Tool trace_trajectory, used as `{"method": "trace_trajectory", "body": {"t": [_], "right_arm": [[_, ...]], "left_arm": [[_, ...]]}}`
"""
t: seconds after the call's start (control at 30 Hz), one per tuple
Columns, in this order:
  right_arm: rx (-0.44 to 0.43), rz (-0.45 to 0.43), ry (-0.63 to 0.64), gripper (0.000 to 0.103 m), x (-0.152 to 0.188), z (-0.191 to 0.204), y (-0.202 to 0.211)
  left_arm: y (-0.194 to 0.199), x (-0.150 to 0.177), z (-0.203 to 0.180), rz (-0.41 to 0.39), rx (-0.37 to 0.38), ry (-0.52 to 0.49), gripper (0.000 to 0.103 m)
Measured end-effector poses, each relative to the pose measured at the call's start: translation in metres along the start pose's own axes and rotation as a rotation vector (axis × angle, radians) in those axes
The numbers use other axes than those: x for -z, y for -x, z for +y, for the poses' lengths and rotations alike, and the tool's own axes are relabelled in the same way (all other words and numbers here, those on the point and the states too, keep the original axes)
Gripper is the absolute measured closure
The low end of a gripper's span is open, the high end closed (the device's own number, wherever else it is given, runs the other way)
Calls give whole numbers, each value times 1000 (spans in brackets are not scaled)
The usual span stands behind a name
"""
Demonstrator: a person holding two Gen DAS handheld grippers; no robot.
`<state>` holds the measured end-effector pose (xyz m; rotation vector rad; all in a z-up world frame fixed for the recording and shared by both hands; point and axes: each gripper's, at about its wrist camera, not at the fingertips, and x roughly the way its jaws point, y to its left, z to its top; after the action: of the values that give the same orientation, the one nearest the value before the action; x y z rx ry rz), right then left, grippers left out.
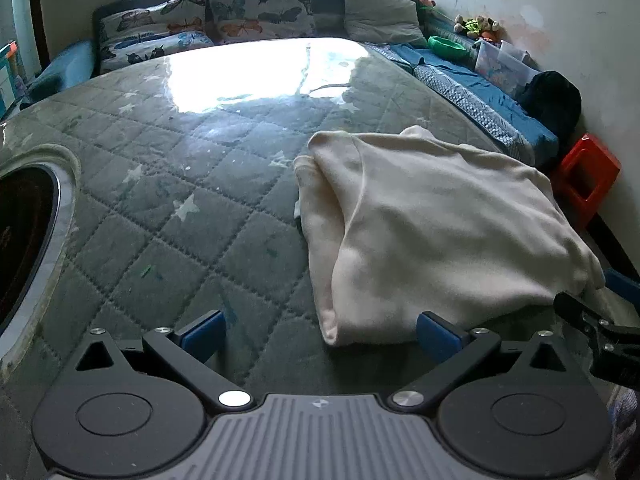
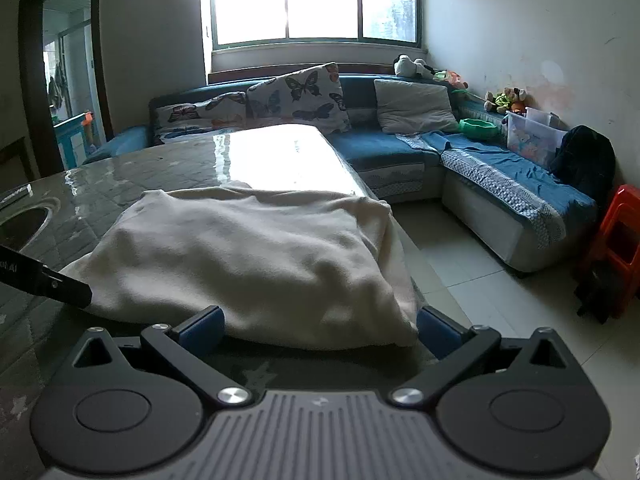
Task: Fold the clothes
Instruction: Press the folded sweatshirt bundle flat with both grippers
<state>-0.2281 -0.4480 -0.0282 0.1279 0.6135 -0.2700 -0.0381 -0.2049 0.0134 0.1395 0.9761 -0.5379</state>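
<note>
A cream garment lies folded into a thick bundle on the quilted green table cover, toward the table's right edge. My left gripper is open and empty, just in front of the bundle's near left corner. My right gripper is open, its blue pads on either side of the bundle's near edge, not closed on it. The garment fills the middle of the right wrist view. The right gripper shows at the far right of the left wrist view.
A round dark opening is set into the table at the left. A blue corner sofa with butterfly pillows stands behind and to the right. A red stool stands on the tiled floor at the right.
</note>
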Motion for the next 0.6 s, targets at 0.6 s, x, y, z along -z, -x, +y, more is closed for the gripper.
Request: {"method": "trace_trajectory", "body": {"t": [0.6], "right_arm": [[-61,30,40,0,7,26,18]], "left_arm": [[27,21,-1,-8,-9,-36,0]]}}
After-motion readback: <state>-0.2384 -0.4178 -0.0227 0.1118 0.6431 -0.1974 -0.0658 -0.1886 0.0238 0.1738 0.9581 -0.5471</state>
